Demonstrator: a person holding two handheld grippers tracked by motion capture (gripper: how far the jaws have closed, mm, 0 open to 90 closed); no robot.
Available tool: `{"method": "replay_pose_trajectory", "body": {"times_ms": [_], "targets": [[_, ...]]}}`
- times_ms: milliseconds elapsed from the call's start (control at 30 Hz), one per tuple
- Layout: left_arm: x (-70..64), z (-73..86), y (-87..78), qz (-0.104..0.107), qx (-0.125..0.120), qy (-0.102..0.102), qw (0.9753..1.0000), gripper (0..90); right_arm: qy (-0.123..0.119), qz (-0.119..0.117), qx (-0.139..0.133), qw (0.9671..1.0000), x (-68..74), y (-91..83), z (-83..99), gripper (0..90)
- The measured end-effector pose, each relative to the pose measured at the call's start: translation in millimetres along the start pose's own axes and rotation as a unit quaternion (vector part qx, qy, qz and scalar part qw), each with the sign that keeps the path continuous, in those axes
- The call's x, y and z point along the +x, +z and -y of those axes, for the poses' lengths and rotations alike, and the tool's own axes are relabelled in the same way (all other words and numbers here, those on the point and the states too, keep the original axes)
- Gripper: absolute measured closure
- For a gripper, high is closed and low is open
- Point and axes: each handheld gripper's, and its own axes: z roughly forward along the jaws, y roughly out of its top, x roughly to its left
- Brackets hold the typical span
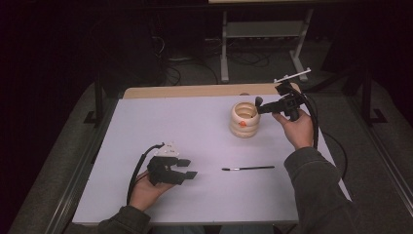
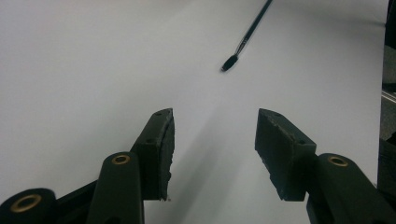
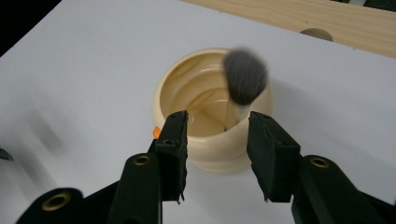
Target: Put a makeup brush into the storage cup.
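High view: saw a cup (image 1: pixel 245 119) at the far right of the surface (image 1: pixel 146 126), a brush (image 1: pixel 258 101) standing in it, right gripper (image 1: pixel 265 108) just beside; a thin pen (image 1: pixel 248 168) lying flat nearer, left gripper (image 1: pixel 187 168) resting low with jaws wide.

Left gripper view: jaws wide and empty, pen (image 2: pixel 247 36) ahead. Probably light, stiff, prone to roll; best pinched mid-shaft.

Right gripper view: jaws wide, holding nothing, before the cup (image 3: pixel 212 140); brush (image 3: pixel 244 77) head soft, leaning on the rim.
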Motion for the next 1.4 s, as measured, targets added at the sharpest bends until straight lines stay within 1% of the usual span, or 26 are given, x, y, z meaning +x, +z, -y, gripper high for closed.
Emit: {"method": "replay_pose_trajectory", "body": {"times_ms": [167,333,567,633,700,767,1033,1067,1133,1333,1367,1400], "targets": [[-0.4,-0.1,-0.2,-0.001,-0.001,0.003,1.0000,46.9,-0.004,-0.003,-0.006,1.0000,-1.5,-4.0,8.3,54.7],[-0.5,-0.2,0.2,-0.002,0.000,0.004,1.0000,46.7,-0.014,-0.005,-0.003,0.9999,-1.5,-5.9,14.8,53.3],[-0.2,-0.1,-0.3,-0.002,0.000,0.006,1.0000,46.6,-0.019,-0.008,-0.005,0.9998,-2.6,-9.5,22.7,52.0],[0.6,0.3,-0.6,-0.001,0.001,0.003,1.0000,46.5,-0.025,-0.005,0.004,0.9997,-3.5,-10.6,25.6,50.6],[0.7,0.5,-0.6,-0.001,0.002,0.003,1.0000,46.5,-0.027,-0.005,0.007,0.9996,-3.9,-10.9,26.3,50.4],[0.4,0.8,-0.9,-0.003,0.002,0.004,1.0000,46.5,-0.027,-0.006,0.003,0.9996,-5.6,-11.8,29.1,50.2],[0.2,0.3,-0.6,-0.004,0.001,0.004,1.0000,46.5,-0.033,-0.013,0.004,0.9994,-5.6,-12.7,39.4,48.7],[0.2,0.2,-0.6,-0.004,0.001,0.004,1.0000,46.5,-0.036,-0.013,0.002,0.9993,-6.0,-13.4,40.6,48.3],[0.4,0.0,-0.9,-0.004,0.001,0.002,1.0000,46.5,-0.035,-0.014,0.002,0.9993,-5.6,-15.2,42.3,47.0],[0.8,0.0,-1.6,-0.005,0.000,0.005,1.0000,46.5,-0.037,-0.017,-0.003,0.9992,-4.1,-17.6,47.6,43.6],[0.7,0.0,-1.7,-0.005,0.001,0.005,1.0000,46.5,-0.043,-0.018,-0.002,0.9989,-3.4,-17.5,50.3,42.5],[0.7,0.0,-1.7,-0.005,0.001,0.005,1.0000,46.5,-0.043,-0.018,-0.002,0.9989,-3.4,-17.5,50.3,42.5]]}}
